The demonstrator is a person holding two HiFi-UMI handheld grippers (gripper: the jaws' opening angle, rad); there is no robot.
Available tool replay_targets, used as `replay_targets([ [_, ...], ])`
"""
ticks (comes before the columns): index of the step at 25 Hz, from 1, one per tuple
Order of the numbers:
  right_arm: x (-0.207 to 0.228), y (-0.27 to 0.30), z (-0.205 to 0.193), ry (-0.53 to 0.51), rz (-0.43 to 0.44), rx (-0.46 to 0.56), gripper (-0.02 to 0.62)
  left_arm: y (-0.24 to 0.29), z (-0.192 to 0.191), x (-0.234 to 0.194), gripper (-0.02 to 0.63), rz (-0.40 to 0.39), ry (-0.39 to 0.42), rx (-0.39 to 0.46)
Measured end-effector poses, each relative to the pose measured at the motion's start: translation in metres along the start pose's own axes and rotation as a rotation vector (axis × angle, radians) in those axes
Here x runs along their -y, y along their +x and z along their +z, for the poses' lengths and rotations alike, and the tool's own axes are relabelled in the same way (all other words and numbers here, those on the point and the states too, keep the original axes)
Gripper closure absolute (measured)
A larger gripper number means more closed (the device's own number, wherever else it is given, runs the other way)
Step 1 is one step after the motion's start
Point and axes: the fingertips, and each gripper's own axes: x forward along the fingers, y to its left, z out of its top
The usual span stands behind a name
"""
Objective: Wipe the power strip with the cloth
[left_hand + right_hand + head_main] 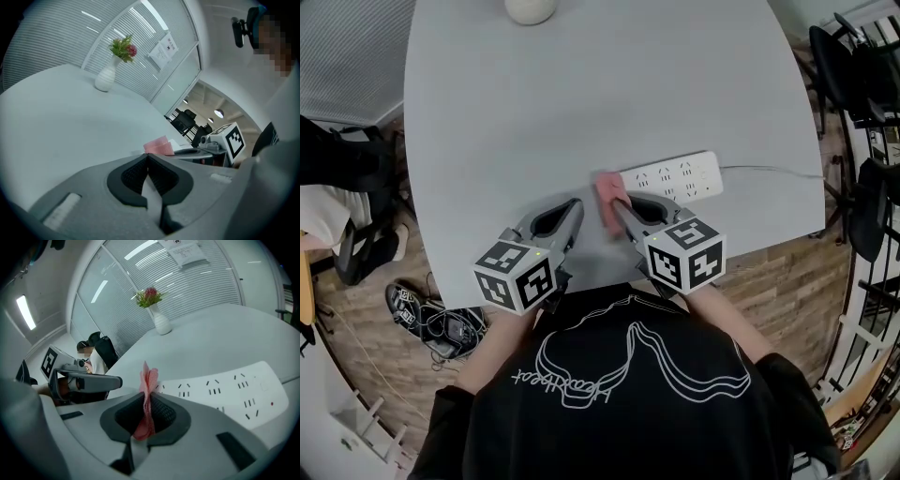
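Here the right tool (616, 204) is clamped on the pink cloth (608, 192), which meets the left end of the white power strip (675, 176) lying on the grey surface (581, 84). The left tool (575, 204), jaws together on nothing, sits just beside the cloth and braces nothing. A wipe could shove the unheld strip sideways, or drag the cloth out of its narrow pinch.

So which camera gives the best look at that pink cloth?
The right gripper view: the cloth sits centre, pinched between shut jaws, folds clear. The head view shows it small, from above, at the left end of the power strip. The left gripper view catches only a pink corner beyond its jaws.
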Motion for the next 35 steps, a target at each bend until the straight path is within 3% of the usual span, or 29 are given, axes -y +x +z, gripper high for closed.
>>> replay_targets([
  [20, 0.007, -0.002, -0.002, -0.027, -0.023, -0.04, 0.555, 0.002, 0.001, -0.003, 0.592, 0.006, 0.001, -0.008],
  [35, 0.038, -0.025, -0.002, -0.01, -0.082, -0.032, 0.552, 0.007, 0.002, 0.009, 0.592, -0.006, 0.018, -0.009],
])
